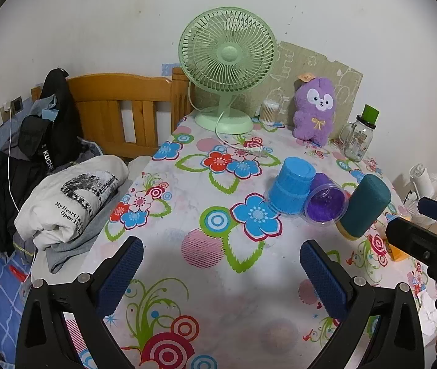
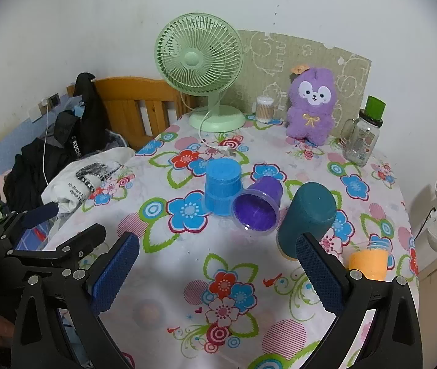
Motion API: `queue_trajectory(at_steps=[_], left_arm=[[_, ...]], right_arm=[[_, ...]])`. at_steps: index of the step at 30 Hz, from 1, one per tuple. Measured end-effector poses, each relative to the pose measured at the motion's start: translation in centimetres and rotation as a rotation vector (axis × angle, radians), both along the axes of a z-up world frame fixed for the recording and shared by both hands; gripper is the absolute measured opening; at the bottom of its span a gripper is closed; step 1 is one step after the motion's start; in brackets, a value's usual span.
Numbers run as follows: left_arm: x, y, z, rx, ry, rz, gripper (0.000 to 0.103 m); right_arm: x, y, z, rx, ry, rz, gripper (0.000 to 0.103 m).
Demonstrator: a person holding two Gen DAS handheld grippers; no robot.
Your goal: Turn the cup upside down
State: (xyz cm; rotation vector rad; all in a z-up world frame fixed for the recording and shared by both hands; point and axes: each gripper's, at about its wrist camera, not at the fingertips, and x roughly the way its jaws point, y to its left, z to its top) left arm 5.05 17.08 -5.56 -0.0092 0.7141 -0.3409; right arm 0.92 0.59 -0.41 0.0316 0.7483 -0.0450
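Bedroom corner, white wall behind, w/ a desk (image 2: pixel 249 276) under a floral cloth taking up most of both views. Wooden bed headboard (image 1: pixel 120 104) sat left of the desk, w/ dark clothes and a folded white shirt (image 1: pixel 74 193) piled next to it. Green fan (image 2: pixel 200 67) stood at the desk's back edge, purple plush (image 2: pixel 309 104) to its right against a cardboard sheet, then a glass jar w/ green lid (image 2: pixel 363 135).

Mid-desk, three cups in a row. Teal cup (image 2: pixel 307 215) was biggest, tilted, looked base-up. Purple cup (image 2: pixel 257 204) lay on its side, mouth toward the cameras, touching the blue cup (image 2: pixel 221 184), which already stood upside down. Orange cup (image 2: pixel 367 258) sat at the right edge, smallest, partly hidden by a finger.

Likely target: purple cup, since it's the one not inverted. Looked like thin, light plastic, prob slippery and easy to squash or roll, so I'd pinch gently across the side wall near the rim, then rotate it mouth-down.

Left hand-held gripper (image 1: pixel 221 273) hung over the near cloth, jaws wide apart, nothing held. Right hand-held gripper (image 2: pixel 218 270) same, spread and empty, its right finger just in front of the teal cup. Neither was touching a cup.
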Motion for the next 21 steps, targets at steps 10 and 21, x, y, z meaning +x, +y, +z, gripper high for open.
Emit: queue_trajectory(at_steps=[10,21], left_arm=[[1.5,0.0,-1.7,0.013,0.043,0.010,0.103],[4.8,-1.1,-2.7,0.058,0.053,-0.006,0.103]], right_arm=[[2.2,-0.2,-1.8,0.002,0.045,0.010,0.103],[9.3,-0.8,-3.2,-0.029,0.104,0.046,0.103]])
